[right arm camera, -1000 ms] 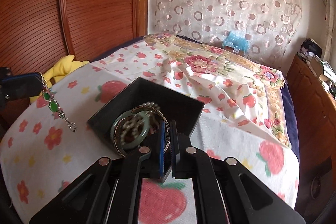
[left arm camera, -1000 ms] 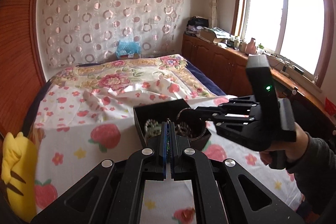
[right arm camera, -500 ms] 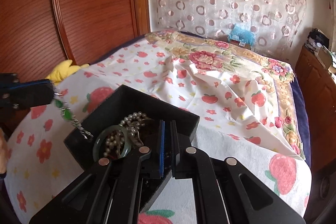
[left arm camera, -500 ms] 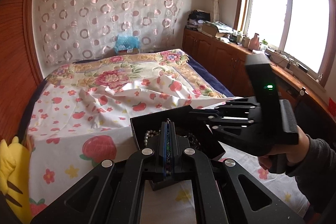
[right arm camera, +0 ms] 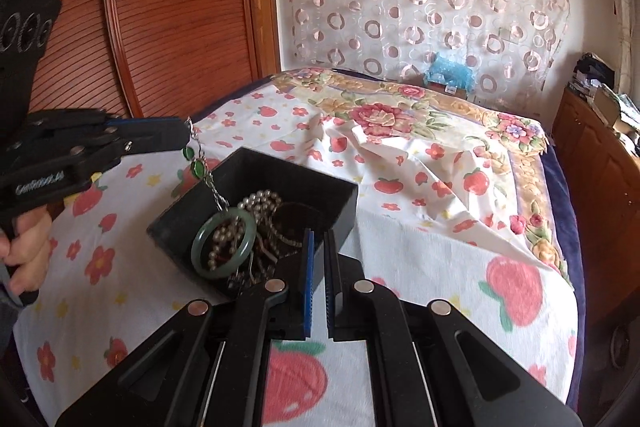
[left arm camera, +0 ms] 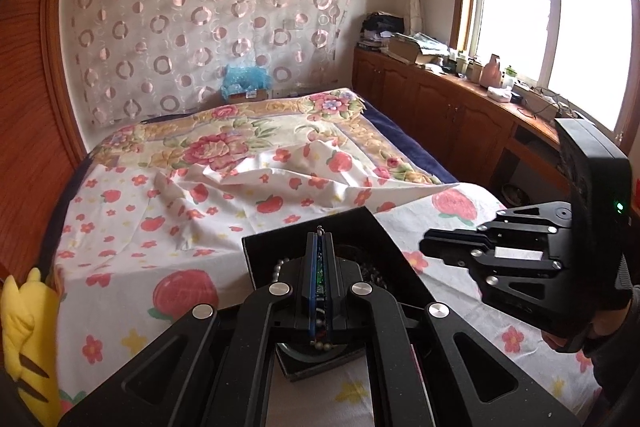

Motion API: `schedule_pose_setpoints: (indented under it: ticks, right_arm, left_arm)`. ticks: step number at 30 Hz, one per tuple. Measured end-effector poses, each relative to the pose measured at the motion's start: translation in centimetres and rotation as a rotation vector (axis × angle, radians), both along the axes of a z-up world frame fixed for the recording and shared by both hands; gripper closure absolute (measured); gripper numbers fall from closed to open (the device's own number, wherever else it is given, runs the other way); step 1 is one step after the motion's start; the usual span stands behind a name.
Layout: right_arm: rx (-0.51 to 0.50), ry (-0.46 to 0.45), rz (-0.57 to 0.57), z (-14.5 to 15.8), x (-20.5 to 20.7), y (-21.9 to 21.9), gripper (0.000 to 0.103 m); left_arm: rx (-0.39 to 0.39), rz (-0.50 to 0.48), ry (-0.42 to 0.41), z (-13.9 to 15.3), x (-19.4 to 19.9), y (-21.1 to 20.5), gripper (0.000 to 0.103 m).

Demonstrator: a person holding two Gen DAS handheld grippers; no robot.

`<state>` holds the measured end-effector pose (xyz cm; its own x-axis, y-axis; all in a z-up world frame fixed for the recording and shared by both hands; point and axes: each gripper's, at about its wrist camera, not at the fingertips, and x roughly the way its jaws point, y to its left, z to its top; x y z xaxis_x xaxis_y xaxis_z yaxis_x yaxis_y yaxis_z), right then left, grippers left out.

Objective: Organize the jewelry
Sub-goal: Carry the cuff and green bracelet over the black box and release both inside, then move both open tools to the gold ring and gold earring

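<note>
A black open box (right arm camera: 340, 207) sits on the bed and holds a jade bangle (right arm camera: 223, 245), a pearl strand (right arm camera: 260, 201) and darker bead pieces. My left gripper (right arm camera: 186, 135) is shut on a silver chain with green stones (right arm camera: 198, 167), which hangs over the box's left rim with its end dipping inside. In the left wrist view the left gripper (left arm camera: 319, 239) sits over the box (left arm camera: 360, 227) with the chain pinched between its pads. My right gripper (right arm camera: 318, 239) has its jaws a narrow gap apart, empty, over the box's near corner; it also shows in the left wrist view (left arm camera: 430, 247).
The box rests on a strawberry-print sheet (right arm camera: 440, 227) over a floral quilt (right arm camera: 400, 107). A yellow plush (left arm camera: 24, 339) lies at the bed's left edge. A wooden wardrobe (right arm camera: 160, 7) stands on the left and cabinets (left arm camera: 440, 107) under the window on the right.
My left gripper has carried the green-stone chain rightward from beside the box to over its rim. My right gripper has drawn back from inside the box toward its near corner.
</note>
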<state>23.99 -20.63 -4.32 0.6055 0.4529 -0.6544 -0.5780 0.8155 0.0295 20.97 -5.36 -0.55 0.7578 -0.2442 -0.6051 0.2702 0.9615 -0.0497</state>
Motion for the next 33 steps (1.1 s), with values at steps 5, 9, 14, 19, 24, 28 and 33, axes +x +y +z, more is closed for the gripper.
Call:
schedule_pose_setpoints:
  ticks: [5, 9, 14, 19, 24, 28, 33]
  right_arm:
    - [0.007, 0.009, 0.005, -0.4, -2.2, -0.5, 0.097]
    - [0.001, 0.024, -0.004, -1.2, -3.7, -0.7, 0.097]
    - [0.002, 0.055, -0.004, -2.4, -5.6, -0.9, 0.097]
    - [-0.025, 0.066, -0.001, -3.0, -7.2, -0.7, 0.097]
    - [-0.046, 0.075, -0.005, -3.5, -8.6, -0.6, 0.074]
    - [-0.041, 0.092, -0.013, -4.2, -9.6, -0.5, 0.066]
    - [-0.045, 0.108, -0.006, -4.9, -10.9, 0.1, 0.066]
  left_arm:
    - [-0.005, 0.004, 0.004, -0.1, -0.7, 0.3, 0.082]
    - [-0.006, 0.008, -0.004, 0.1, -1.5, 0.5, 0.073]
    - [0.002, 0.013, -0.003, -0.3, -3.8, 1.0, 0.065]
    - [0.007, 0.025, 0.022, -1.4, -6.2, 1.4, 0.065]
    - [0.002, 0.026, 0.036, -2.1, -8.6, 1.8, 0.065]
    - [0.000, 0.021, 0.044, -2.6, -10.4, 1.9, 0.062]
    - [0.007, 0.013, 0.050, -3.1, -12.3, 2.1, 0.062]
